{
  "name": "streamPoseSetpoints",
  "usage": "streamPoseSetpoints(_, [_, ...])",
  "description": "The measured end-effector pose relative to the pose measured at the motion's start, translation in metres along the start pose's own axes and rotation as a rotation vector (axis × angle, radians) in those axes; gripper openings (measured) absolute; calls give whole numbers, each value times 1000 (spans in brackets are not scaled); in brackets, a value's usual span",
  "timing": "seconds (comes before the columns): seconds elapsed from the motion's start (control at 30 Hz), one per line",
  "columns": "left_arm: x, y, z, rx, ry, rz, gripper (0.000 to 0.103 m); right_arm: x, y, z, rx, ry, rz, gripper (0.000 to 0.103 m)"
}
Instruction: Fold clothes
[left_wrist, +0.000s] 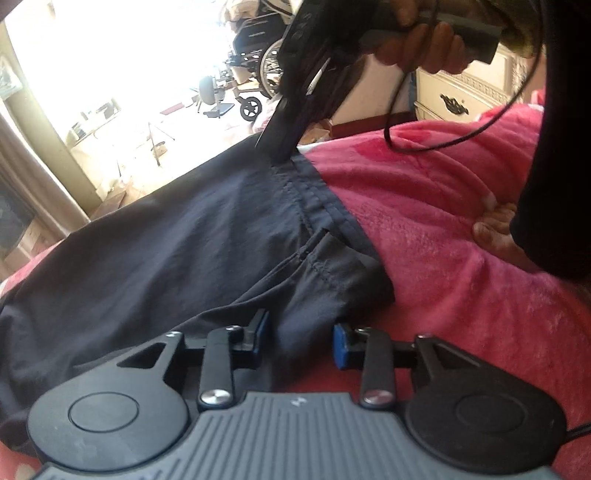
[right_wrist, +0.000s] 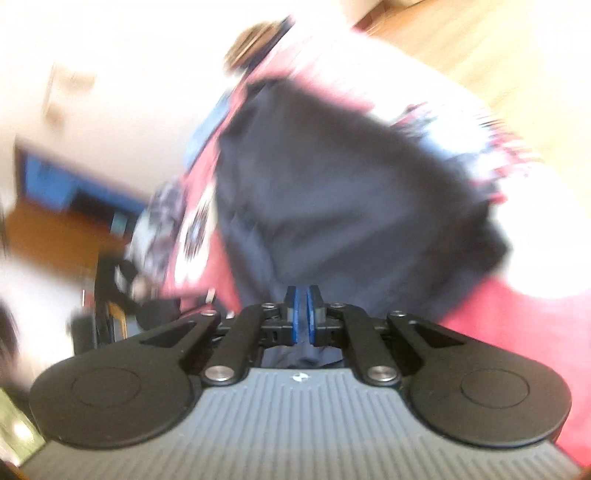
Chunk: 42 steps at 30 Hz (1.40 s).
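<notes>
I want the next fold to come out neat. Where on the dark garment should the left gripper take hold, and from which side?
Probably the near corner of the dark garment, where the hem lies doubled by the pocket slit on the pink blanket. Come in low from the blanket side, sliding one pad under the edge. The left gripper already straddles that fabric, pads not visibly pressing. The right gripper is at the far waistband seam.

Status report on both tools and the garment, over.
Left tool open, straddling dark navy fabric garment. Right tool nearly closed at waistband. Nothing blocking.
</notes>
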<state>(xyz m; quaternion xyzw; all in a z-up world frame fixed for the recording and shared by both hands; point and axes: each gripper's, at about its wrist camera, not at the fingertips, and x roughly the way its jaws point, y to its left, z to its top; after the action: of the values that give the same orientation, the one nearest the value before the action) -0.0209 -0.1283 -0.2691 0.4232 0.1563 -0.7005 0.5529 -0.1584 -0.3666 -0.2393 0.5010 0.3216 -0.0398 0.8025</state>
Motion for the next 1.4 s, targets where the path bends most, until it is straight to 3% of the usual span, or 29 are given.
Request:
streamPoseSetpoints(0.07, [-1,0,-1,-4,-4,3,31,-22,-19,1,121,-64,-29,25])
streamPoseSetpoints(0.17, [-1,2,-1,-11,-3,-1,31,-43,-40,-2,242,-128,-73,33])
streamPoseSetpoints(0.27, [-3,2,-2,-12,-1,0,31,-41,-47,-5,284,-136,-94,43])
streamPoseSetpoints(0.57, [-7,4,-1,-43,0,14,19,1,-56,7,328,-99,-90,50])
streamPoseSetpoints(0.63, [-7,5,0,-47,0,10,17,6,-54,10,319,-103,-87,49])
streamPoseSetpoints(0.7, [-6,7,0,-59,-3,6,15,10,-51,12,300,-108,-101,40])
streamPoseSetpoints(0.77, [-7,11,-1,-85,-7,-2,14,12,-49,14,285,-114,-115,15])
streamPoseSetpoints(0.87, [-11,26,-4,-203,-25,-35,13,11,-47,13,289,-126,-107,6])
streamPoseSetpoints(1.13, [-30,77,-23,-585,-133,-110,9,16,-20,29,273,-165,-14,5])
streamPoseSetpoints(1.4, [-45,132,-69,-996,-263,-177,8,47,5,62,266,-182,115,5])
